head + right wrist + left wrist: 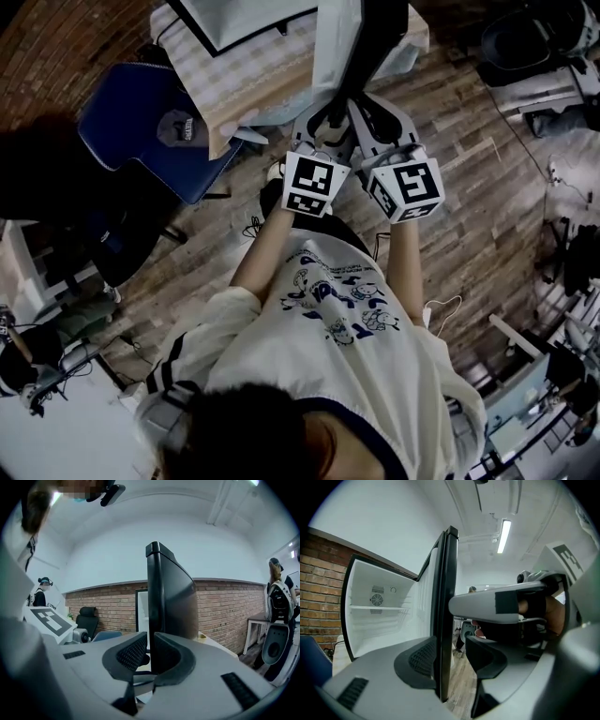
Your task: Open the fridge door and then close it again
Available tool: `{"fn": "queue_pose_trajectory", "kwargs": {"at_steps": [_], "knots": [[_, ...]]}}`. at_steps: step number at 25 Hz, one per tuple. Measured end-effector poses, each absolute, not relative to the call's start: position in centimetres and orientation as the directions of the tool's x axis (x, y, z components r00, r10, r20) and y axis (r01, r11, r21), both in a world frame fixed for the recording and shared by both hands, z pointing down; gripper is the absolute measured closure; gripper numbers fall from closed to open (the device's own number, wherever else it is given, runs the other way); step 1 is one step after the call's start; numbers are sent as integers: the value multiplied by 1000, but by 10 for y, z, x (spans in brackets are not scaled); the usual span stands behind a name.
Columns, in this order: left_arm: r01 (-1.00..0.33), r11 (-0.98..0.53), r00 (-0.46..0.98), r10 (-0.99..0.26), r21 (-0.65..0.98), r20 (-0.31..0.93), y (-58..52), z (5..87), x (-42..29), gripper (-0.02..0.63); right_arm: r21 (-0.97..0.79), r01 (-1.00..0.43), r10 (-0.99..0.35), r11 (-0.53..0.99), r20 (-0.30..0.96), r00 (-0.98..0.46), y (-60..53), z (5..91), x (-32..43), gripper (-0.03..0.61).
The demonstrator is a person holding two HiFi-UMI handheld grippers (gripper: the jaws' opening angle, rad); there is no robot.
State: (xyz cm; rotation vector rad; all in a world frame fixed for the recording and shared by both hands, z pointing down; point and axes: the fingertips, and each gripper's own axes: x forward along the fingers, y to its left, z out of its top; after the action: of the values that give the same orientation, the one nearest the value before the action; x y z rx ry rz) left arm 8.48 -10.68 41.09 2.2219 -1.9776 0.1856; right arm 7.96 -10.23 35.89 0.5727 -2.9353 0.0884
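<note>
Fridge door (446,597) at twelve o'clock, likely stiff and heavy: my right tongs (150,651) pinch its edge, left tongs (451,653) gape around it.

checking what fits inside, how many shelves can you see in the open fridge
1: a flat white shelf across the back of the open white fridge; lower ones may be hidden.
</note>
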Motion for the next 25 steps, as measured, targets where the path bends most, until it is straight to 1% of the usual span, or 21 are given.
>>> {"fn": "queue_pose_trajectory", "kwargs": {"at_steps": [12,14,16,25], "knots": [[-999,19,-10,-981,43,196,-93,413,15,425,-40,-246,-237,968,168,-957,-74,359,11,517],[-998,51,-42,-980,41,196,-90,414,1,440,-41,-231,-221,972,168,-961,-70,359,-1,517],[-996,80,-73,-977,28,201,-87,415,-15,492,-47,-215,-205,975,165,-965,-66,358,-13,517],[-995,102,-98,-973,11,211,-79,417,-58,491,-69,-145,-133,987,153,-979,-50,355,-63,517]]}}
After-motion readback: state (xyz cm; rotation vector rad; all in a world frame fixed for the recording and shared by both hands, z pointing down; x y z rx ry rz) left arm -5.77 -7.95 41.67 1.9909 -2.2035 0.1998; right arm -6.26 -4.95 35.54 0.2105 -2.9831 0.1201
